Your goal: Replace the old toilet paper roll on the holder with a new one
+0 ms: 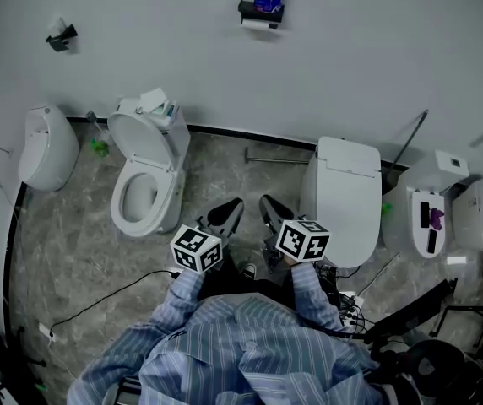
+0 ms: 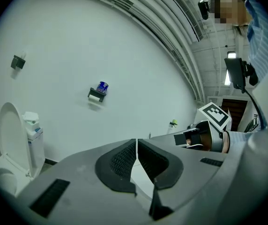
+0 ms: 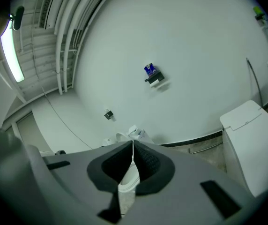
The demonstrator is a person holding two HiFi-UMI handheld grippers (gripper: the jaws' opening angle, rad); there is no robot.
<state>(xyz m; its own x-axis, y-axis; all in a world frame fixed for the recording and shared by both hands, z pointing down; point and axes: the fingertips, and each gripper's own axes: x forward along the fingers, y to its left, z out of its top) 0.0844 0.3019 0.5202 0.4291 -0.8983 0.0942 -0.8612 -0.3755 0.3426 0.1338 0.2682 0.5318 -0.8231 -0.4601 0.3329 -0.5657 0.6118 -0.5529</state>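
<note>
— Where is the holder (image 1: 262, 11)?
— On the far wall, ahead and above, well apart from both. Its white roll (image 1: 258, 24) lies sideways. The right gripper (image 1: 272, 210) looks slightly nearer.
— Jaws?
— Pressed together, empty, on it and the left gripper (image 1: 230, 212).

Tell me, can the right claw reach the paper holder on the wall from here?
Probably not yet. The right claw, shut and empty, is well short of the holder across the room. Nothing looks to block the way: floor runs between the open toilet and the closed toilet.
</note>
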